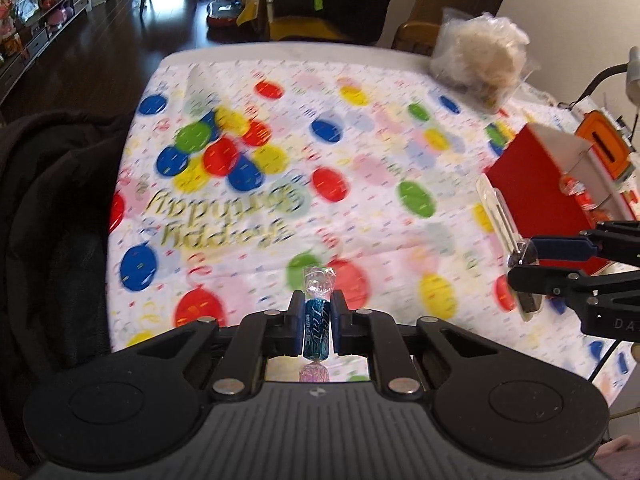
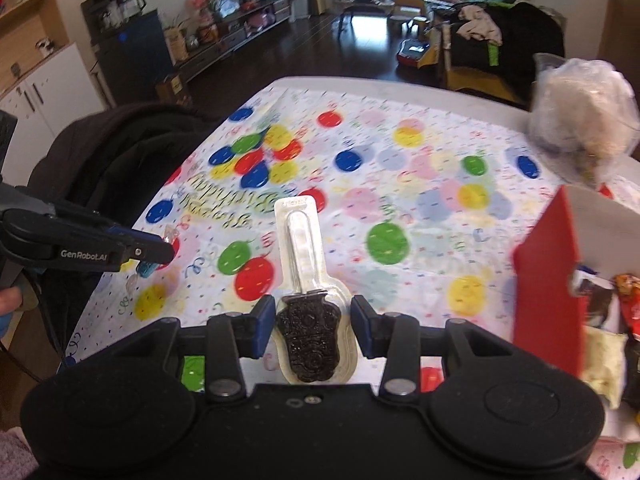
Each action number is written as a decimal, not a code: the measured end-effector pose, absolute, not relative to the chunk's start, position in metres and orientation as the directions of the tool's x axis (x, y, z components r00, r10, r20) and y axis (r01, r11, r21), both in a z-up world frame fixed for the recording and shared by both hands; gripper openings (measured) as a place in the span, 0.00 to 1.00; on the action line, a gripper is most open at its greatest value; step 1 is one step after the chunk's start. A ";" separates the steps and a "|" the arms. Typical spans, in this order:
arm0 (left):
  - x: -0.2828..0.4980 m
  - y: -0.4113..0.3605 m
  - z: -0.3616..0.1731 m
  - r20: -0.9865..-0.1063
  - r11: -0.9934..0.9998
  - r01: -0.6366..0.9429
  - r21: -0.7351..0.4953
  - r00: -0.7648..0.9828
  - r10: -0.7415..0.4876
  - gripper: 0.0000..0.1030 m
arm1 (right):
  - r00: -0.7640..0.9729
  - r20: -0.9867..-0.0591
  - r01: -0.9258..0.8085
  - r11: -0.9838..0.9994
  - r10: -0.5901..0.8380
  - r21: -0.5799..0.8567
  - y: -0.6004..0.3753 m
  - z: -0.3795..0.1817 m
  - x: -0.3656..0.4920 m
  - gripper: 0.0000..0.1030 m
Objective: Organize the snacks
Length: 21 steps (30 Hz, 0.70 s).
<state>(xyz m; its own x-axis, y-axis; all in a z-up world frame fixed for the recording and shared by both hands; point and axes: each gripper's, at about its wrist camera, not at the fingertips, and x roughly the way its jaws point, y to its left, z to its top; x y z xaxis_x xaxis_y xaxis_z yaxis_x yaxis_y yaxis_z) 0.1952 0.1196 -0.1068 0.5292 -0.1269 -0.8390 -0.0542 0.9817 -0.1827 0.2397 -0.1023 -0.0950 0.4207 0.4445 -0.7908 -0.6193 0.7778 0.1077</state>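
Left gripper [image 1: 316, 326] pinching blue wrapped candy [image 1: 317, 330] above balloon tablecloth [image 1: 360, 160]. Right gripper [image 2: 314, 330] clamped on chocolate lollipop pack [image 2: 308, 312] — red box [image 2: 548, 292] just beside.

Ahead of both grippers we see a white tablecloth [image 1: 360, 216] patterned with red, blue, green and yellow balloons; rightward, a red box [image 2: 546, 280].

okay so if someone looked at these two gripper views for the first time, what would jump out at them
First the balloon-print birthday tablecloth covering the table. Then the loads: the left gripper pinches a blue twist-wrapped candy, and a dark chocolate lollipop in a clear pack sits between the right gripper's fingers. A red box with snacks stands at the right.
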 end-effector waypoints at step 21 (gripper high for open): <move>0.252 -0.069 -0.046 -0.778 0.979 0.115 -0.169 0.595 -0.204 0.12 | 0.533 -0.752 -0.500 0.861 0.388 0.090 -0.270 -0.061 0.288 0.38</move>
<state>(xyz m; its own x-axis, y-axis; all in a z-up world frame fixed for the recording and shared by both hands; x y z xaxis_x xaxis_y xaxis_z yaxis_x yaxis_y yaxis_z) 0.2522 -0.0694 -0.0458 0.5947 -0.2043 -0.7776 0.1149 0.9788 -0.1693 0.2880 -0.2697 -0.0608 0.5330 0.3879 -0.7520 -0.5003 0.8612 0.0897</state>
